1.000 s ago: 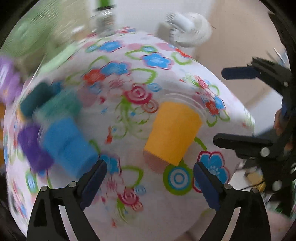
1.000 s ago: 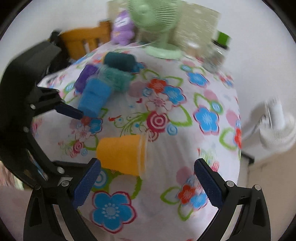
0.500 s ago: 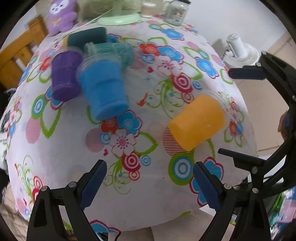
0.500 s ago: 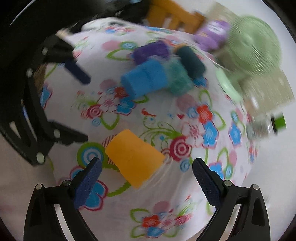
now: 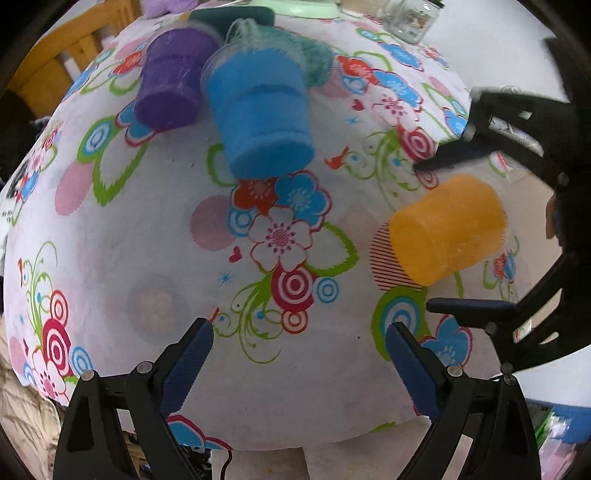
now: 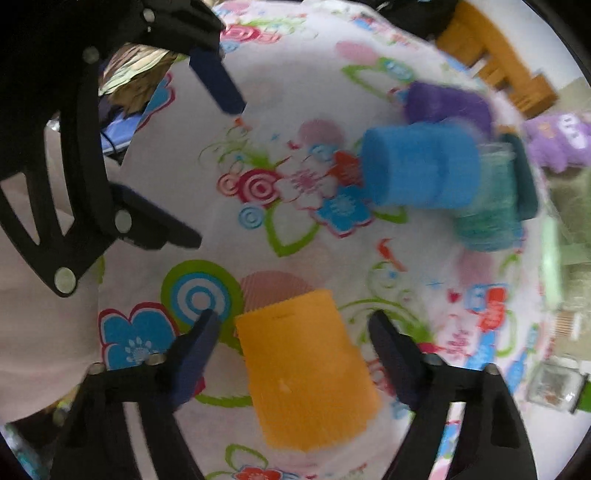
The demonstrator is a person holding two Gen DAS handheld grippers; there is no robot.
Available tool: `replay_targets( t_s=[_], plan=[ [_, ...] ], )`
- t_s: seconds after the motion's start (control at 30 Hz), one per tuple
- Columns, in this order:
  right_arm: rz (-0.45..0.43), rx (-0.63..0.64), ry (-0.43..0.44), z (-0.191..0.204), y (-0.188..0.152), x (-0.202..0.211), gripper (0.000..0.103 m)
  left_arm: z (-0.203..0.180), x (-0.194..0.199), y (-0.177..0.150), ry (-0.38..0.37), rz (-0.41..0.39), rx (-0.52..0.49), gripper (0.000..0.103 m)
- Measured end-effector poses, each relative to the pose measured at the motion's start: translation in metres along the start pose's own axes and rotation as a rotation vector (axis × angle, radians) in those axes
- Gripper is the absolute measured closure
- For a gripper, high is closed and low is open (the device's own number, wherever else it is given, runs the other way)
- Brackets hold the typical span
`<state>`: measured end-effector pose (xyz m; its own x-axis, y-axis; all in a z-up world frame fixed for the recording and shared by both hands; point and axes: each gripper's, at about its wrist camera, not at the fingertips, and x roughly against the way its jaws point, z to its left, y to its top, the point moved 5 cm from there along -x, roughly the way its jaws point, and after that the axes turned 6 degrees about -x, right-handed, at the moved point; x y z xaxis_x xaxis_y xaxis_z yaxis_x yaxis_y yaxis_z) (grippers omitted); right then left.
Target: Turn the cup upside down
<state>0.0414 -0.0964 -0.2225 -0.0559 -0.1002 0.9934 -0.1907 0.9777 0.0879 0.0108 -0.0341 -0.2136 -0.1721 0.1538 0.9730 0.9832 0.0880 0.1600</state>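
An orange cup [image 6: 306, 373] lies on its side on the flowered tablecloth [image 5: 122, 258], base toward the front edge. My right gripper [image 6: 293, 332] is open, its two fingers on either side of the cup, not touching it. The cup also shows in the left wrist view [image 5: 448, 229] at the right, with the right gripper [image 5: 448, 230] around it. My left gripper [image 5: 299, 345] is open and empty above the table's front edge, left of the orange cup.
A blue cup [image 5: 258, 114], a purple cup [image 5: 171, 81] and a teal cup [image 5: 310, 55] lie on their sides at the back. A glass jar [image 5: 412, 18], a green fan base [image 5: 295, 5] and a wooden chair [image 5: 62, 55] stand behind them.
My right gripper has swung round and moved in, so its fingers now straddle the orange cup. My left gripper has drawn back a little toward the table's front edge.
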Motion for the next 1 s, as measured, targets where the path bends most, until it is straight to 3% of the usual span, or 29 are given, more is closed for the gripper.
replay_targets(
  t_s=[0.07, 0.1, 0.23, 0.4, 0.67, 0.87, 1.0],
  plan=[
    [0.017, -0.022, 0.053, -0.001, 0.001, -0.007, 0.035, 0.008, 0.000, -0.001, 0.014, -0.015, 0.033, 0.008],
    [0.010, -0.036, 0.070, -0.002, 0.001, -0.007, 0.044, 0.012, 0.000, -0.001, 0.012, -0.017, 0.046, 0.008],
    [-0.021, -0.167, 0.085, -0.014, 0.003, 0.000, 0.046, 0.022, 0.001, 0.001, 0.024, -0.008, 0.059, 0.008],
    [-0.143, -0.402, 0.043, -0.034, 0.004, 0.030, 0.046, 0.030, 0.015, 0.010, 0.019, -0.022, 0.041, 0.008],
    [-0.336, -0.773, -0.111, -0.056, -0.010, 0.082, 0.046, 0.028, 0.042, 0.033, 0.030, -0.061, -0.078, 0.008],
    [-0.410, -0.959, -0.253, -0.060, -0.010, 0.108, 0.046, 0.023, 0.064, 0.050, 0.016, -0.092, -0.141, 0.008],
    [-0.435, -1.048, -0.300, -0.063, -0.014, 0.119, 0.046, 0.013, 0.078, 0.060, 0.021, -0.122, -0.199, 0.008]
  ],
)
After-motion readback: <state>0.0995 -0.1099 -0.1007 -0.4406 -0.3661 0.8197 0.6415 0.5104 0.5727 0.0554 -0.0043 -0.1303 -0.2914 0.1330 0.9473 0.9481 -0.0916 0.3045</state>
